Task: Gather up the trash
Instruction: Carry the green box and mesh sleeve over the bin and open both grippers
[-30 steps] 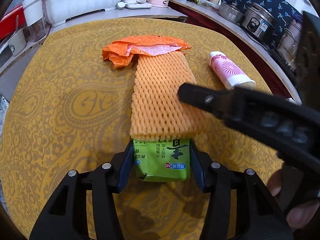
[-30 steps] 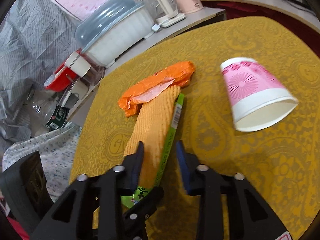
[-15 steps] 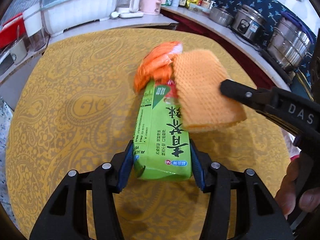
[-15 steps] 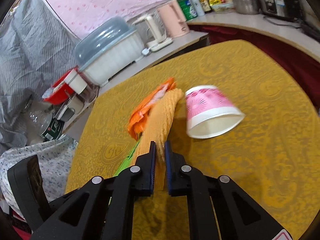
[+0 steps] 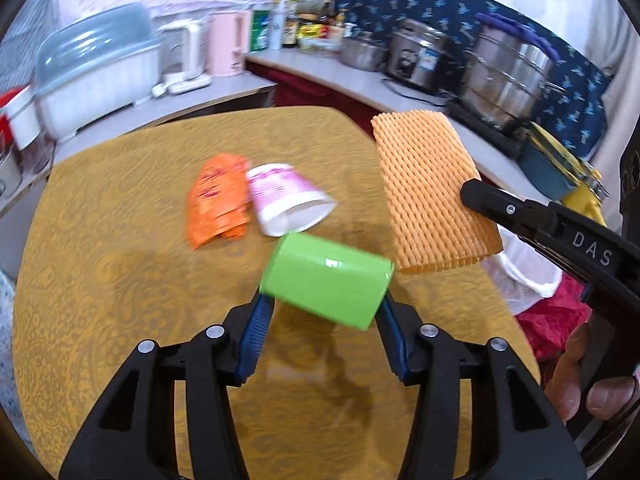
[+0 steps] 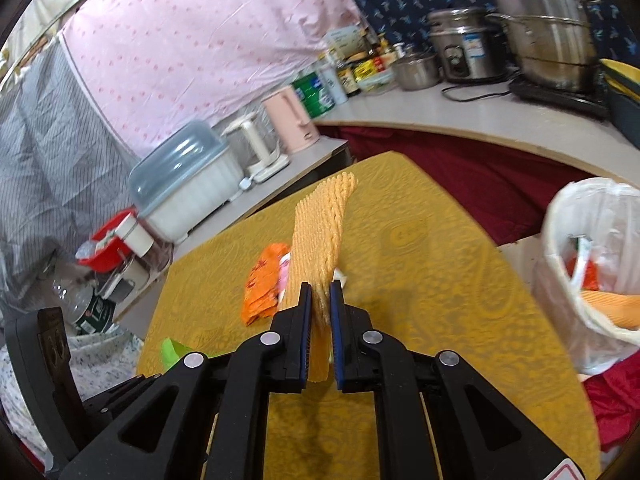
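My left gripper (image 5: 324, 312) is shut on a green drink carton (image 5: 326, 284) and holds it above the yellow table (image 5: 120, 280). My right gripper (image 6: 320, 308) is shut on an orange foam net sleeve (image 6: 320, 236), lifted off the table; the sleeve also shows in the left wrist view (image 5: 430, 196). An orange wrapper (image 5: 218, 200) and a tipped pink paper cup (image 5: 286, 200) lie on the table. A white-lined trash bin (image 6: 592, 272) stands off the table's right edge and holds some trash.
A counter (image 6: 460, 116) with pots, bottles and a pink kettle (image 6: 290, 120) runs behind the table. A covered white dish container (image 5: 92, 68) stands at the back left. Red cloth (image 5: 552, 320) lies by the bin.
Both grippers have lifted away from the table. The net sleeve has come off the carton and moved right and up. The carton has tilted end-on. The cup and wrapper stay on the table.
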Tool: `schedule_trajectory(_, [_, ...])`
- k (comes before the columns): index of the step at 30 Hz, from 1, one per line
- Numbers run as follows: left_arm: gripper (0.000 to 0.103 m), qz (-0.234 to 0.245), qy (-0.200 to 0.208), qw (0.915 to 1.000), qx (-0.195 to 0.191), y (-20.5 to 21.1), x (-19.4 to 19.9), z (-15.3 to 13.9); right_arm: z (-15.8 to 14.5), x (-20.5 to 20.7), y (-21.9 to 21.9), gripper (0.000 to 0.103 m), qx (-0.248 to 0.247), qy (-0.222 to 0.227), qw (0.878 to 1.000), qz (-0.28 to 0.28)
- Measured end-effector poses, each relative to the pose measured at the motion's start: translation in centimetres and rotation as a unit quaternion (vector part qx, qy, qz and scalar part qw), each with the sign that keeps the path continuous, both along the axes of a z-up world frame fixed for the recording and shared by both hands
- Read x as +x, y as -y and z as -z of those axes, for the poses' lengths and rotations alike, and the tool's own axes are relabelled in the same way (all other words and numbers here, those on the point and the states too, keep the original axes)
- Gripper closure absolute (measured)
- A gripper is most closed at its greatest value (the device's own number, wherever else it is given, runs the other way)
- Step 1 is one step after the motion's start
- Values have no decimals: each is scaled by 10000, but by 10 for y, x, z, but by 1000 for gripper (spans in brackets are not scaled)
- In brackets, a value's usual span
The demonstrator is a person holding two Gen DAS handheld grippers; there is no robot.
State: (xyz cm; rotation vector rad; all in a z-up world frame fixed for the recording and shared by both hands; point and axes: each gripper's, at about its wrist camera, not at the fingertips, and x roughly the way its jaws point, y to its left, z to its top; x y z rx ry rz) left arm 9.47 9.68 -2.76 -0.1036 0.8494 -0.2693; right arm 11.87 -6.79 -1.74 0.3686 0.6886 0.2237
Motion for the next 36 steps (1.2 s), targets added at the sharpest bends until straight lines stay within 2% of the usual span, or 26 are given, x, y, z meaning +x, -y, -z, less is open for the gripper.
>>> schedule_trajectory(8, [56,504,175,9986,-15,55,-1,-18,-12,-25,69,94,97,151,9979,624])
schedule_trajectory(19, [56,1028,350,9941,-12,124,7,-36,-7,-51,149,94,263,184,9898,1391])
schedule_trajectory(36, [57,1887,519,9806,-133,255,43,-55,24,-69,258,94,354,26,9702,2398])
